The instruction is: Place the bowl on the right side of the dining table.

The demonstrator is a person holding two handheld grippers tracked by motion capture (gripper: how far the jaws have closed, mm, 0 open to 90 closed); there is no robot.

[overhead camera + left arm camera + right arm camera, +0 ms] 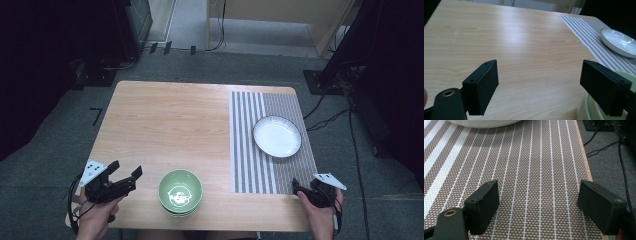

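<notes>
Nothing is picked up yet: my left gripper (125, 176) has wide jaws beside the green bowls (180, 191); my right gripper (537, 205), also wide, faces the white plate (277, 136).

The left gripper (539, 90) hangs just above a pale wooden table (524, 50) with its two black jaws spread wide and nothing between them. Just beside the jaw on the right of this view, partly behind it, sits the rim of a pale green ceramic bowl (589, 110). Farther back from the bowl, a shallow white plate with a dark rim (619, 42) rests on a grey and white striped placemat (589, 37).
</notes>
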